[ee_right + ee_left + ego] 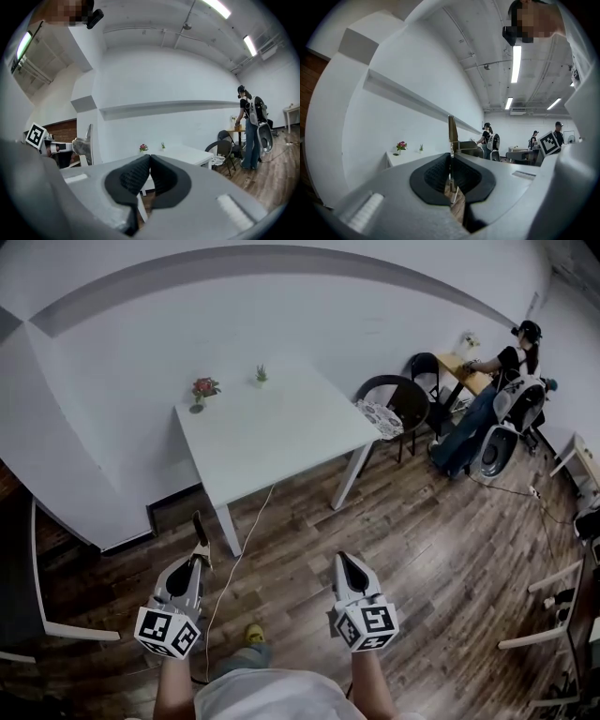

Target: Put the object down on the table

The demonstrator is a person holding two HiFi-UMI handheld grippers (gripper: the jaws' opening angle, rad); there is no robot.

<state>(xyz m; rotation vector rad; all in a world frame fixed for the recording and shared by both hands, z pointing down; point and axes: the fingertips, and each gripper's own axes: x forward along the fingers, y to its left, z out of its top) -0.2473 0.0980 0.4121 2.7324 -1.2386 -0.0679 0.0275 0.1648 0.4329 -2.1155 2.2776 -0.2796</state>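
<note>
My left gripper (197, 562) is shut on a thin flat blade-like object (199, 538) that sticks up from its fingertips. In the left gripper view the object (452, 132) stands upright, edge-on, between the closed black pads of the left gripper (451, 158). My right gripper (345, 561) is beside it, shut with nothing between its pads. From the right gripper view the object (89, 143) shows at the left, beyond the right gripper (150, 157). The white table (281, 432) stands ahead of both grippers, over wooden floor.
A small vase of red flowers (202, 390) and a tiny green plant (262, 375) stand on the table's far edge. A black chair (394, 401) and a seated person (492, 395) are at the right. A white cable (236, 554) runs across the floor.
</note>
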